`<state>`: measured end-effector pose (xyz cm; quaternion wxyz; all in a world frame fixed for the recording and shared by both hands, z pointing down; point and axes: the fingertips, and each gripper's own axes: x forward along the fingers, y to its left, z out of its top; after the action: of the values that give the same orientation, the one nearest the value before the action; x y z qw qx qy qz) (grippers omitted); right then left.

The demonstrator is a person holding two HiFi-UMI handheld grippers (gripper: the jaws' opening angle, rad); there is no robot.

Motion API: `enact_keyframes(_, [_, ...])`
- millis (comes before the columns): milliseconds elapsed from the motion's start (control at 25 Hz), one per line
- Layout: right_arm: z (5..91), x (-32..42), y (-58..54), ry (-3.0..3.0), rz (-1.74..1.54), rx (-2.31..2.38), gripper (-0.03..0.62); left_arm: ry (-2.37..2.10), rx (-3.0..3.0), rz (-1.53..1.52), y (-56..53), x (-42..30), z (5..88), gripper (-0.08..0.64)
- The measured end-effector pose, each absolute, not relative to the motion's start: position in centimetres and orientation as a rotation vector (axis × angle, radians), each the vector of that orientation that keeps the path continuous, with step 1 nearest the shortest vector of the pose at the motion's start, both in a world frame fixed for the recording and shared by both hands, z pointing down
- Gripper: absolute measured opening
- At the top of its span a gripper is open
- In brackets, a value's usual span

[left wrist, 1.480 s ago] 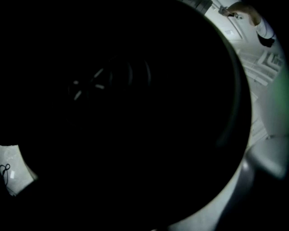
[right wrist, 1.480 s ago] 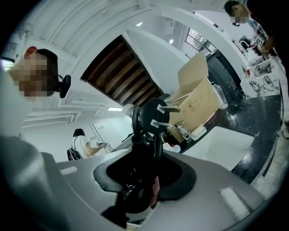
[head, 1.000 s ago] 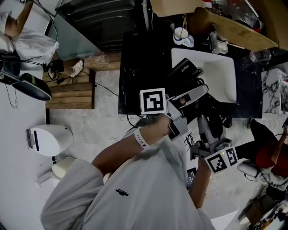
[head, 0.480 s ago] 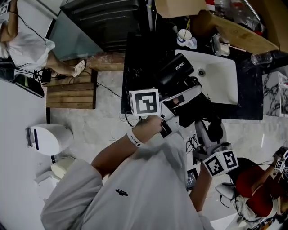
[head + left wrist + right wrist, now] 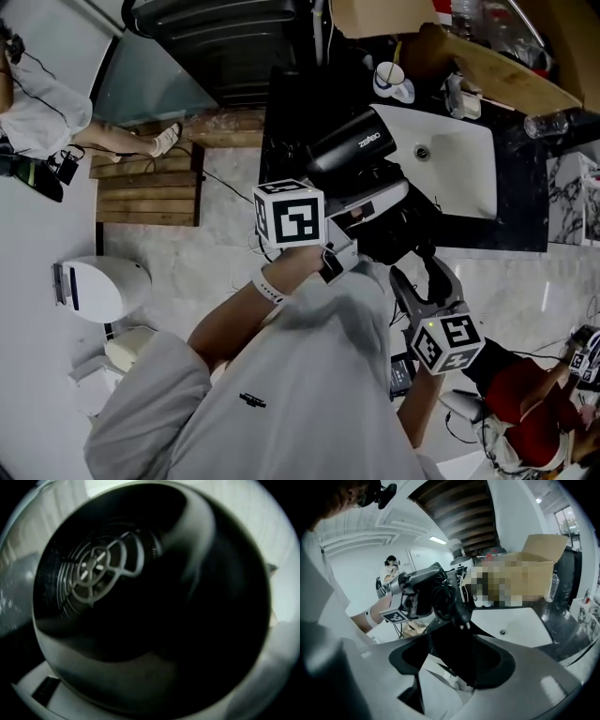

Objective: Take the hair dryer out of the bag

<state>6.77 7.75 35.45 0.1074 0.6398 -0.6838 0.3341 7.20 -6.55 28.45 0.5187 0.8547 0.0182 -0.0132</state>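
The black hair dryer (image 5: 349, 147) is lifted above the black bag (image 5: 405, 232), at the front edge of the dark counter. My left gripper (image 5: 373, 199) grips its body and the jaws are closing on it. In the left gripper view the hair dryer's rear grille (image 5: 97, 569) fills the picture. My right gripper (image 5: 419, 274) reaches up from below and is shut on the bag's fabric. In the right gripper view the black bag (image 5: 454, 653) lies between the jaws of my right gripper (image 5: 452, 667). Beyond it are the hair dryer (image 5: 427, 592) and its dangling plug (image 5: 462, 617).
A white sink (image 5: 459, 159) is set in the dark counter (image 5: 291, 112). A cup (image 5: 389, 79) and a cardboard box (image 5: 375, 14) stand behind it. A wooden crate (image 5: 145, 187) and a white appliance (image 5: 103, 286) sit on the floor at left. Another person (image 5: 42, 108) is at far left.
The left gripper has rolled and carried the hair dryer leftward, away from the bag. The right gripper has dropped lower onto the bag.
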Motion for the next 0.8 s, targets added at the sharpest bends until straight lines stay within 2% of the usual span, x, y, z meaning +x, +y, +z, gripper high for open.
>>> enact_keyframes(160, [35.2,8.4,8.1,-1.951,0.939,1.998,0.298,0.014,2.17,0.018,-6.8,6.1,28.2,0.255])
enact_keyframes(200, [34.8,9.0,7.9,-1.925,0.906,2.045,0.276,0.004,2.205,0.035,-6.8,5.8,28.1,0.254])
enact_keyframes(280, [33.9,10.7,7.6,-1.862,0.836,2.159,0.194,-0.024,2.282,0.079,-6.9,5.2,28.1,0.253])
enact_keyframes(520, [30.5,13.6,6.2,-1.793,0.601,2.399,0.012,-0.103,2.472,0.181,-6.5,3.3,28.5,0.252])
enact_keyframes(800, [28.7,12.8,4.0,-1.882,0.396,2.404,0.012,-0.159,2.569,0.274,-5.7,0.8,29.5,0.249])
